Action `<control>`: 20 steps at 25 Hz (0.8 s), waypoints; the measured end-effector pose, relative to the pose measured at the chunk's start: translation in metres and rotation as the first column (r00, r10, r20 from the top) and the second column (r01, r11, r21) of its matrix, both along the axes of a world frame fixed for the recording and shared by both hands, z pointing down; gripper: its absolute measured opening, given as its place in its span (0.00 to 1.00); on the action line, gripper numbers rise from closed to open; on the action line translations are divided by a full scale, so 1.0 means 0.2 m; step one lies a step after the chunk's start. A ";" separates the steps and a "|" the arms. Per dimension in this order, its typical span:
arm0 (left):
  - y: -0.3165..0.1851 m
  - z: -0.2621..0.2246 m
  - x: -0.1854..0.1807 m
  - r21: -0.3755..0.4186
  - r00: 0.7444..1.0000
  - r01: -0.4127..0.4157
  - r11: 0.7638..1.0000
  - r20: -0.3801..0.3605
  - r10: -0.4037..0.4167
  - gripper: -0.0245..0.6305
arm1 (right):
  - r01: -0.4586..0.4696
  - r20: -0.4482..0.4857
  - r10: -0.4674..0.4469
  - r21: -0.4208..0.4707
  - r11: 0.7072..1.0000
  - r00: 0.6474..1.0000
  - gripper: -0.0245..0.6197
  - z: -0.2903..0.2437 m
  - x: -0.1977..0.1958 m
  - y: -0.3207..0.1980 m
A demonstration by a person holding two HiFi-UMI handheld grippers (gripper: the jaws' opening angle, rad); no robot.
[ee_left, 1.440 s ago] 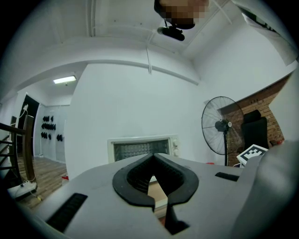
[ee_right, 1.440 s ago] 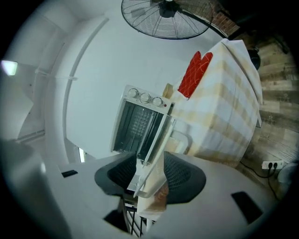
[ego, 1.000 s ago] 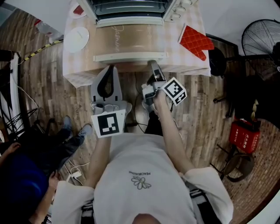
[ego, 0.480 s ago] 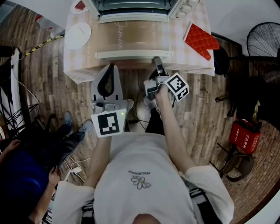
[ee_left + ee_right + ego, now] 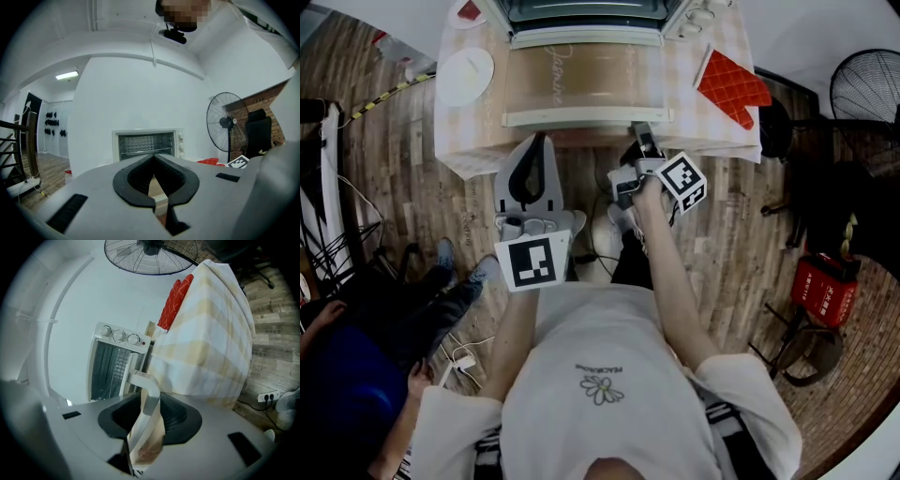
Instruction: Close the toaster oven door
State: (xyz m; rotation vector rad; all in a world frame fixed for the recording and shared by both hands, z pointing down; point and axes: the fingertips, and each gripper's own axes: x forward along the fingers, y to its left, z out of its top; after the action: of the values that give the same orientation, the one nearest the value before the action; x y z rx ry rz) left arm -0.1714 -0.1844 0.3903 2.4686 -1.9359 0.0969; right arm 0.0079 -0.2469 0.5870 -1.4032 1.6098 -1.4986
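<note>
Now: my right gripper (image 5: pixel 643 133) nearer, at right end of door handle (image 5: pixel 581 117); jaws just been closing round it, not yet clamped. Handle runs crosswise; open door (image 5: pixel 581 80) lies flat ahead.

No writing is sharp enough to read.

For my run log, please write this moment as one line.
right gripper: jaws just closing, door handle between them, not yet clamped | left gripper: shut, empty | oven door: open
</note>
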 end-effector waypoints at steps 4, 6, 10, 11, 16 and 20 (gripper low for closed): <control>-0.02 0.00 -0.02 -0.001 1.000 0.014 1.000 -0.004 -0.014 0.06 | 0.013 -0.012 -0.013 0.019 1.000 1.000 0.20 -0.02 -0.01 -0.05; -0.03 0.00 -0.04 0.002 1.000 0.022 1.000 -0.004 -0.022 0.06 | 0.013 -0.003 -0.013 0.034 0.999 1.000 0.18 -0.05 -0.02 -0.07; -0.03 -0.01 -0.06 0.006 0.999 0.033 0.999 -0.004 -0.033 0.06 | 0.011 0.012 -0.012 0.058 0.998 1.000 0.18 -0.09 -0.02 -0.07; -0.03 -0.01 -0.07 0.008 0.999 0.033 0.999 -0.003 -0.033 0.06 | 0.010 0.016 -0.011 0.066 0.998 1.000 0.18 -0.11 -0.02 -0.07; -0.05 -0.05 -0.08 0.033 0.999 0.037 0.999 -0.003 -0.037 0.06 | -0.002 0.041 -0.002 0.098 0.995 0.999 0.18 -0.18 -0.02 -0.08; -0.06 -0.09 -0.10 0.050 0.999 0.043 0.998 -0.005 -0.043 0.06 | -0.009 0.050 0.002 0.124 0.992 0.999 0.18 -0.25 -0.02 -0.10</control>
State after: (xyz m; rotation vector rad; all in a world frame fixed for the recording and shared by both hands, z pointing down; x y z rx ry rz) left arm -0.1910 -0.1960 0.3727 2.4539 -2.0127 0.0440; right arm 0.0042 -0.2660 0.5372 -1.2911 1.6374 -1.3946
